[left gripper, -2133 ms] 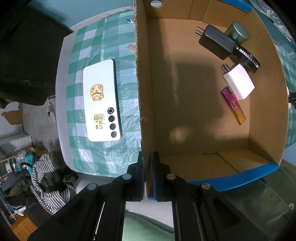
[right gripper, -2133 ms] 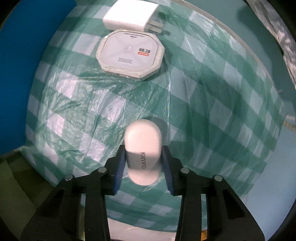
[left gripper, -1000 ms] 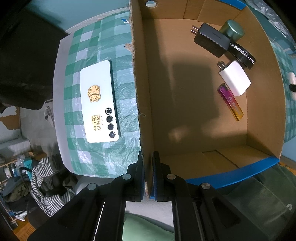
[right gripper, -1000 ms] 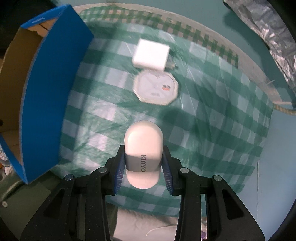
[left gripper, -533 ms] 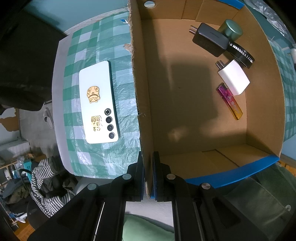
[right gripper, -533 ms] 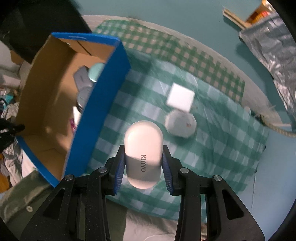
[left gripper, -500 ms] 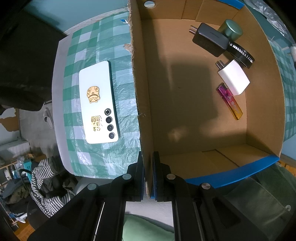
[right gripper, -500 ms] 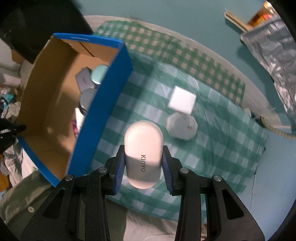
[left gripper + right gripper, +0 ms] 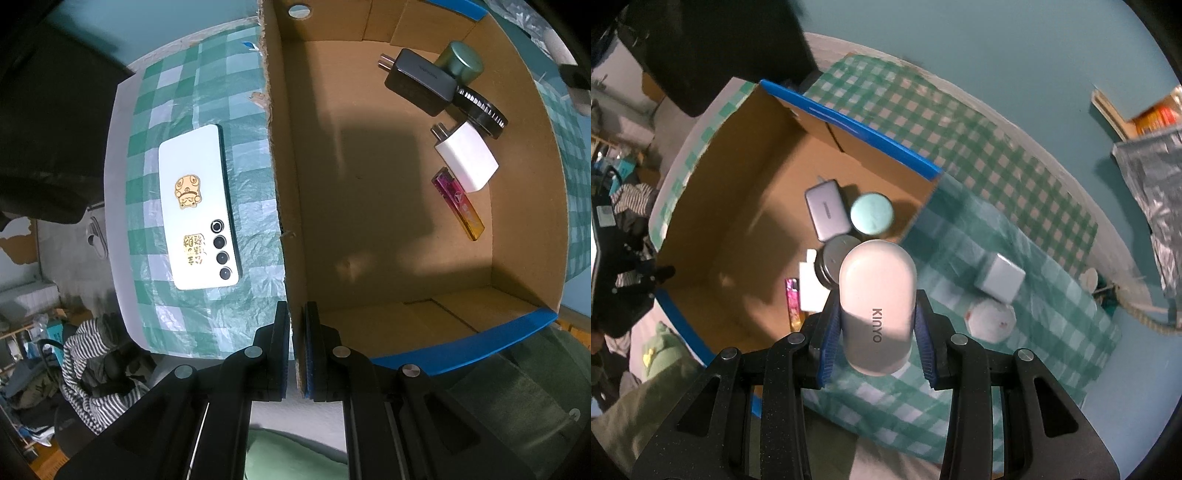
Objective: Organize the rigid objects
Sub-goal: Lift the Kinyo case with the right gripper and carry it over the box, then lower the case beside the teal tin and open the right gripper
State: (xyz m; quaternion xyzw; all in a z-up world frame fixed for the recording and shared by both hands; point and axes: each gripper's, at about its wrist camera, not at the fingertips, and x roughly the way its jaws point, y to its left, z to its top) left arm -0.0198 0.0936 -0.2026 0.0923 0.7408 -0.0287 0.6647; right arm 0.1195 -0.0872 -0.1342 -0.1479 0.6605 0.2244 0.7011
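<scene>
On the clamped white case (image 9: 877, 306), "KINYO" reads lengthwise.

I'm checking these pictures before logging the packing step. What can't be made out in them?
- Right wrist view: the white rounded KINYO case in the right tongs hides part of the black round tin and white plug charger.
- Right wrist view: the white octagonal gadget is blurred, its label unreadable.
- Left wrist view: the brown cardboard box wall clamped by the left tongs hides the tablecloth behind it.

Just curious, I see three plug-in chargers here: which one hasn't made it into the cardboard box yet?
The white charger on the checked cloth, beside the octagonal white gadget. The black charger and other white one lie inside the box.
</scene>
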